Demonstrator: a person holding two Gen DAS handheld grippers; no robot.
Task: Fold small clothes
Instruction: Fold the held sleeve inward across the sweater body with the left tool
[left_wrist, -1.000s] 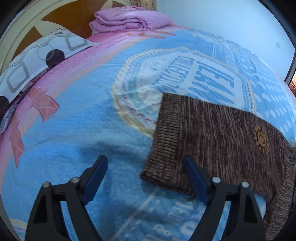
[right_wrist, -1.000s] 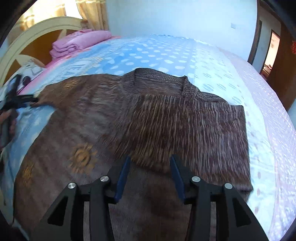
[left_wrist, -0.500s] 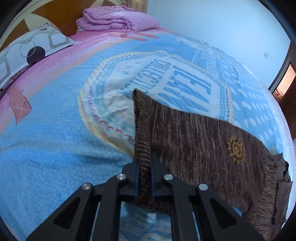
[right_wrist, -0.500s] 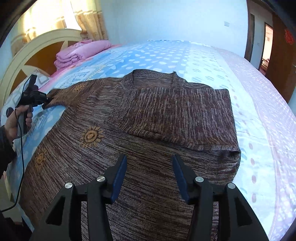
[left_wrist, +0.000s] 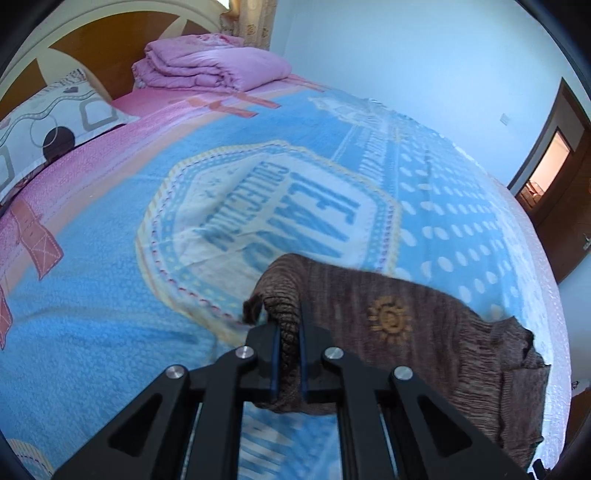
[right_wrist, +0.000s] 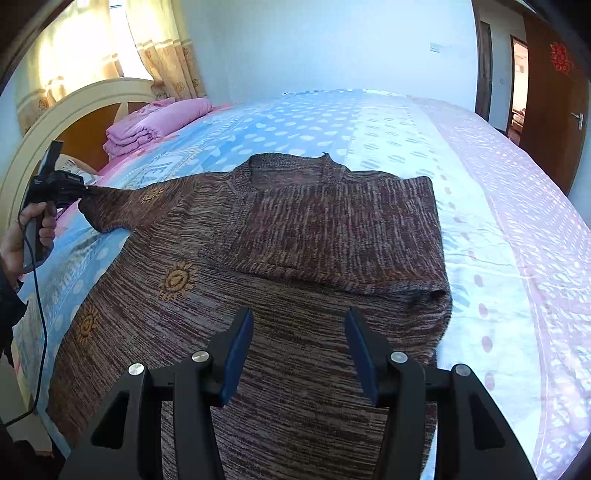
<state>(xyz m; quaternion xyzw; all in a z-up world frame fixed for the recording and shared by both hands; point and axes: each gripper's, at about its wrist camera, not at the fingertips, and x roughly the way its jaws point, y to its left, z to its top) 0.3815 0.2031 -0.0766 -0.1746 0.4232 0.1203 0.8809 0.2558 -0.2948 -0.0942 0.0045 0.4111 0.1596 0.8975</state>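
Brown knitted sweater (right_wrist: 317, 236), spread front-up on the blue and pink bedspread (right_wrist: 480, 206), one sleeve already folded across the chest, the other lifted off the bed.

Left gripper (left_wrist: 287, 354): clamped tight on the ribbed cuff (left_wrist: 286, 317) of the raised sleeve, knit bunched between the blue pads (left_wrist: 274, 365), hardly any gap. Seen from the right wrist view at the far left, gripped by a hand (right_wrist: 22, 236), cable (right_wrist: 38, 314) hanging below it. Sleeve stretched from the cuff back toward the shoulder, clear of the bedspread near the cuff, a yellow sun motif (left_wrist: 389, 319) on it.

Right gripper (right_wrist: 297, 354): about half open, nothing between the blue pads (right_wrist: 236, 354), hovering over the lower body of the sweater. Contact with the knit: cannot tell.

Further out: two more sun motifs (right_wrist: 177, 280) down the sweater's near-left side, neckline (right_wrist: 291, 170) toward the far end of the bed. Large lettered badge print (left_wrist: 273, 214) on the bedspread beyond the cuff. Folded pink quilt (left_wrist: 207, 62) and a patterned pillow (left_wrist: 55, 118) at the curved headboard (right_wrist: 74, 107). Curtains (right_wrist: 166, 59) behind, brown door (right_wrist: 550, 110) at the right.
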